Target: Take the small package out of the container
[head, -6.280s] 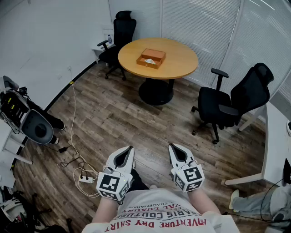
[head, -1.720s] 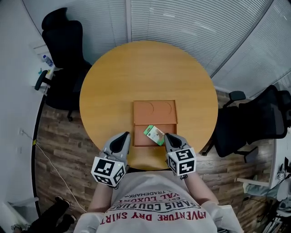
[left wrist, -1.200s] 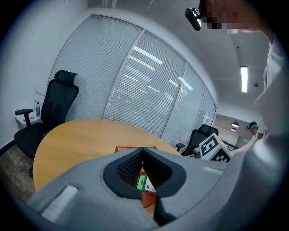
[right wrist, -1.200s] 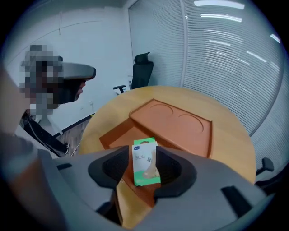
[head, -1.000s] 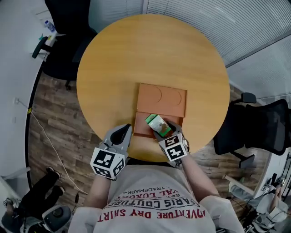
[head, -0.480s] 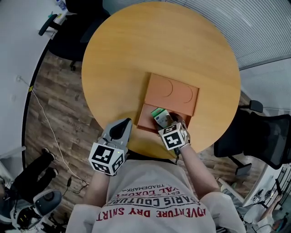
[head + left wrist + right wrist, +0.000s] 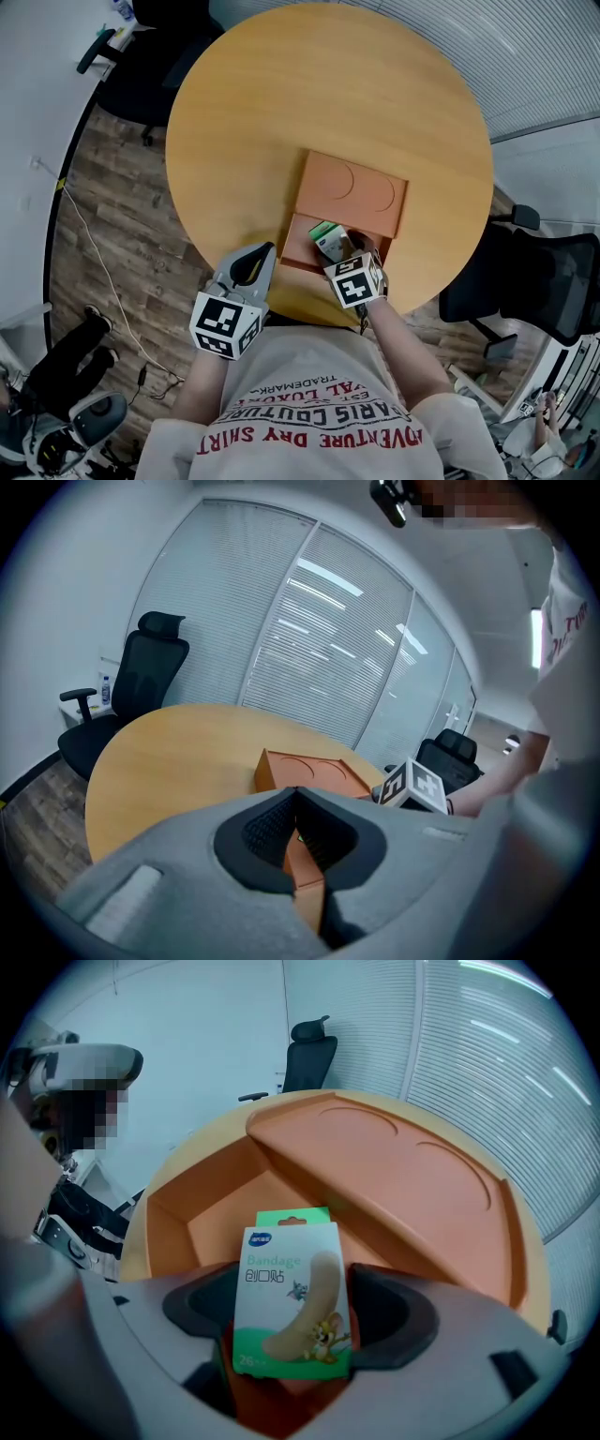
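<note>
Small package (image 7: 292, 1288) stands upright in the open near compartment of the orange container (image 7: 352, 192), by the near edge of the round table (image 7: 262, 112). Right gripper (image 7: 343, 247): jaws just been opening, wide, package between them, unclamped. Left gripper (image 7: 298, 791): jaws together, empty, over the table's near edge.

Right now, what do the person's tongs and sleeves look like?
The left tongs and right tongs are pale grey shells with dark ribbed pads. Each carries a white cube printed with black square markers. The person wears a white short-sleeved T-shirt with red and black lettering.
</note>
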